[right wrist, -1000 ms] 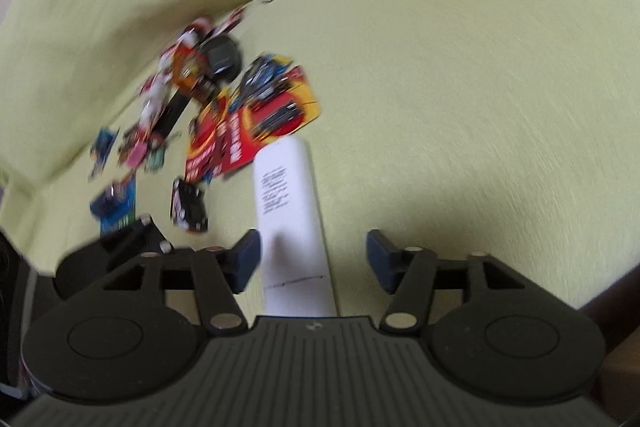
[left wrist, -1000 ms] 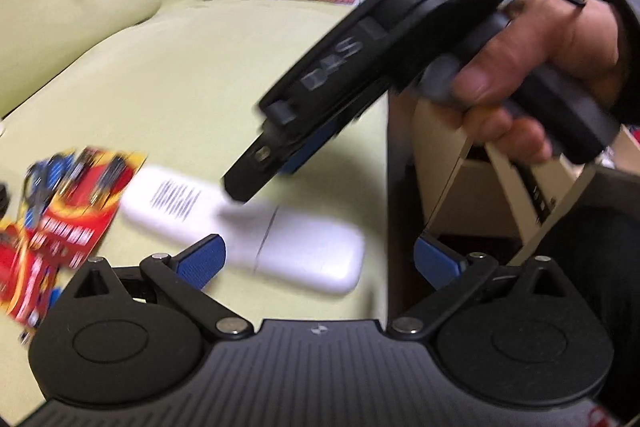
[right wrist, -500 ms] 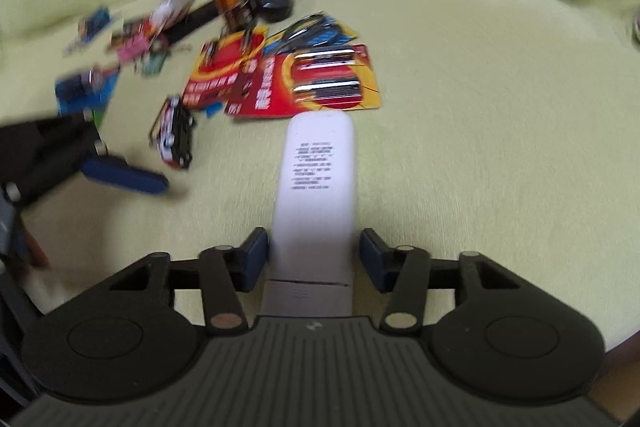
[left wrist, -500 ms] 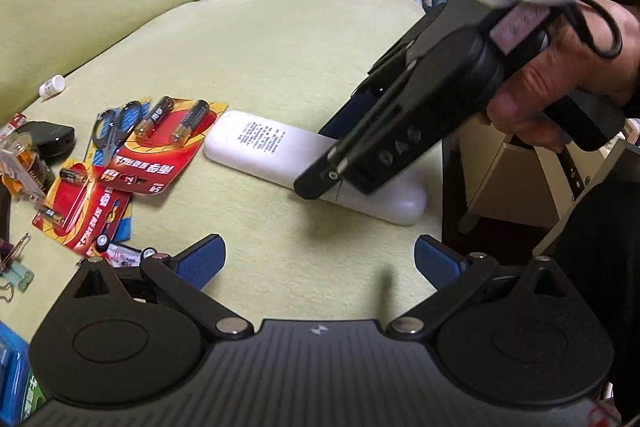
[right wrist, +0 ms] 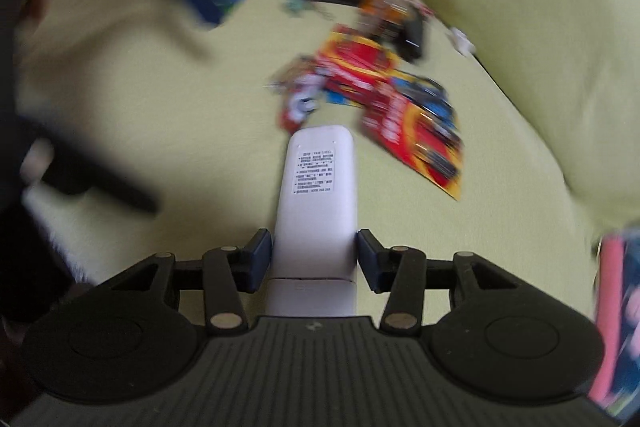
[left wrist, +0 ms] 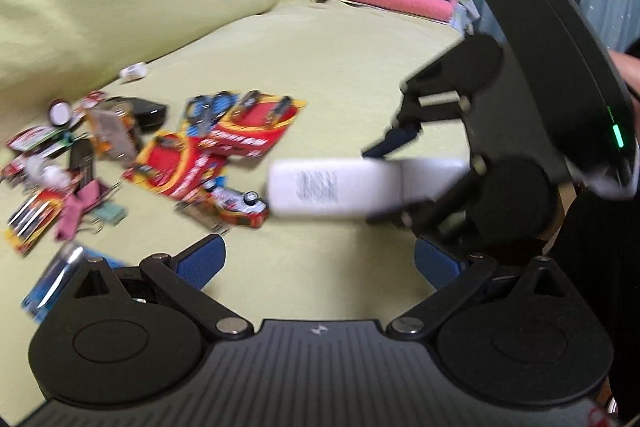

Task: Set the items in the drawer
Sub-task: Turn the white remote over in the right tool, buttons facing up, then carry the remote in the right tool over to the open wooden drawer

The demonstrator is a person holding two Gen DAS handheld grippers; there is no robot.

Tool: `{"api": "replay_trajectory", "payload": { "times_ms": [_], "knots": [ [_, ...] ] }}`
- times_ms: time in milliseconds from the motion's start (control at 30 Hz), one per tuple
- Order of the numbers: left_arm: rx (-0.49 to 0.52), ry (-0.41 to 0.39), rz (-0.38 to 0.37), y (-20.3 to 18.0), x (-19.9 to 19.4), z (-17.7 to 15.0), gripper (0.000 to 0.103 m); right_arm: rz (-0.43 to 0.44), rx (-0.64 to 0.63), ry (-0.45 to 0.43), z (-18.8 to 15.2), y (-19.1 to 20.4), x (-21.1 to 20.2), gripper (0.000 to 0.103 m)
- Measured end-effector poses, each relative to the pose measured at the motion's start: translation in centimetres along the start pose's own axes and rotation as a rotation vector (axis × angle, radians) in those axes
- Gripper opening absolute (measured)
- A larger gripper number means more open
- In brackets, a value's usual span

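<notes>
**White remote held label side up**

A long white remote (right wrist: 320, 195), rounded at the far end, is held above the yellow-green sofa (left wrist: 340, 67) with its back up: a printed label (right wrist: 315, 171) and a battery-cover seam show. Blue fingers (right wrist: 260, 259) press its two long sides near the seam.

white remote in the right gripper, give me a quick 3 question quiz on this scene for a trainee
1. True or false: the right gripper is shut on the long white plastic remote, label side facing the camera.
2. Multiple choice: the left gripper is (a) open with nothing between its fingers, (b) shut on the toy car, (c) shut on the scissors.
3. Short answer: in the left wrist view, what lies on the yellow-green sofa cushion just left of the remote's free end?

Key: 1 true; 2 a; 3 a small red and silver toy car.
</notes>
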State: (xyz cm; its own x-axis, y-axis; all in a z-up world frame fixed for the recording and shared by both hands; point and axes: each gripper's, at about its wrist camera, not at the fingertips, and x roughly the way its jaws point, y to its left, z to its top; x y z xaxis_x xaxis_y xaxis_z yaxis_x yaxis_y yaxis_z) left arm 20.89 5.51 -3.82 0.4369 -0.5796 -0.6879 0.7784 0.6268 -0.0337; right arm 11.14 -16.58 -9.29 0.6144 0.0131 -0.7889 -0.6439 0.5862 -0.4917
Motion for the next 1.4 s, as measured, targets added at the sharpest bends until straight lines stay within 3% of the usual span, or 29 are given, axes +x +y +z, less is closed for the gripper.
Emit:
{"api": "replay_trajectory", "payload": {
  "times_ms": [100,267,367,500,733,900,1133,1233,1267,1400],
  "knots": [
    [-0.022,-0.002,0.023,0.6,-1.4,-1.0,0.101,0.0,-0.051,-0.004,0.6,2.3,-0.7,0.044],
    [-0.065,-0.008,0.042,1.4,-3.3,-2.5,0.101,0.074,0.0,-0.036,1.9,3.4,-2.1,0.044],
    [-0.084,-0.014,0.055,1.8,-4.2,-3.1,0.101,0.192,0.132,-0.051,2.4,2.6,-2.6,0.039],
    [-0.102,-0.022,0.073,2.4,-5.3,-3.7,0.101,0.282,0.387,-0.096,1.5,0.0,-3.6,0.041],
    [-0.114,-0.024,0.075,2.6,-5.6,-3.9,0.101,0.415,0.808,-0.053,-2.9,-4.4,-0.7,0.045],
    [-0.106,-0.011,0.065,2.2,-4.9,-3.8,0.101,0.542,1.007,-0.013,-5.2,-5.6,2.4,0.047],
    [-0.093,0.001,0.057,1.9,-3.8,-3.3,0.101,0.736,1.114,0.014,-6.1,-7.0,5.5,0.051],
    [-0.081,0.007,0.045,1.4,-3.5,-3.1,0.101,0.747,1.086,0.029,-5.6,-6.9,5.7,0.05],
    [-0.076,0.01,0.039,1.2,-3.4,-3.0,0.101,0.742,1.074,0.033,-5.4,-6.9,5.6,0.043],
    [-0.048,0.037,0.029,0.5,-3.1,-3.1,0.101,0.706,1.042,0.046,-4.7,-6.6,5.4,0.043]
  ]
}}
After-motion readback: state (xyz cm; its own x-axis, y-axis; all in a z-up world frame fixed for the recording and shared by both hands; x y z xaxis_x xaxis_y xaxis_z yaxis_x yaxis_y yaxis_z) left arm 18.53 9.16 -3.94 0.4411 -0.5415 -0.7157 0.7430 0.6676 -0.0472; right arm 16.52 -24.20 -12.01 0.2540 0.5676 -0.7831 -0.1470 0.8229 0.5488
